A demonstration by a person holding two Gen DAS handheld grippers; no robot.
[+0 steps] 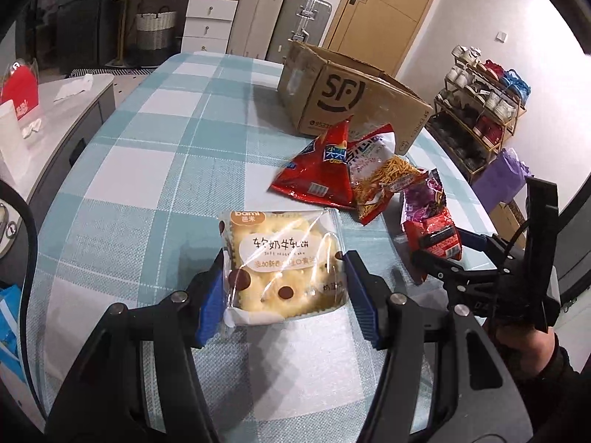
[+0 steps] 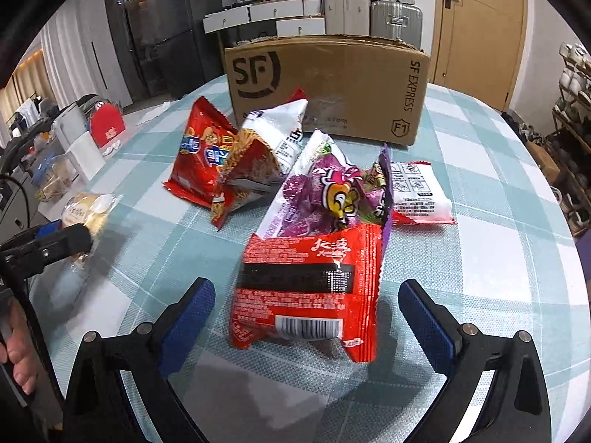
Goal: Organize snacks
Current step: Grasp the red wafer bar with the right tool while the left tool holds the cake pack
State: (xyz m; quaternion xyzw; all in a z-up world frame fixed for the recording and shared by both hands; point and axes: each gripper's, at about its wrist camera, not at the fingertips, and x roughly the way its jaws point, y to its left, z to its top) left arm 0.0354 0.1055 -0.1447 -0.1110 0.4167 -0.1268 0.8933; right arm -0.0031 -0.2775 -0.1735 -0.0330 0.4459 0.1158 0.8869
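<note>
My left gripper (image 1: 286, 264) is shut on a clear-wrapped soft cake packet (image 1: 284, 258), its blue pads pressing both side edges just above the checked tablecloth (image 1: 166, 155). The right wrist view shows that cake packet (image 2: 88, 210) at far left. My right gripper (image 2: 306, 289) stands open, its pads wide on either side of a red snack packet (image 2: 310, 284) that leans on a purple packet (image 2: 321, 192); neither pad touches it. Behind these lie a red chips bag (image 2: 195, 155), a noodle-snack bag (image 2: 251, 162) and a white-and-red packet (image 2: 421, 192). An open SF cardboard box (image 2: 332, 88) stands at the back.
A shoe rack (image 1: 480, 110) and a purple bag (image 1: 498, 177) stand off the table's right edge. A grey side counter (image 1: 55, 110) with a red box (image 1: 18, 85) runs along the left. Suitcases and a door are behind the cardboard box.
</note>
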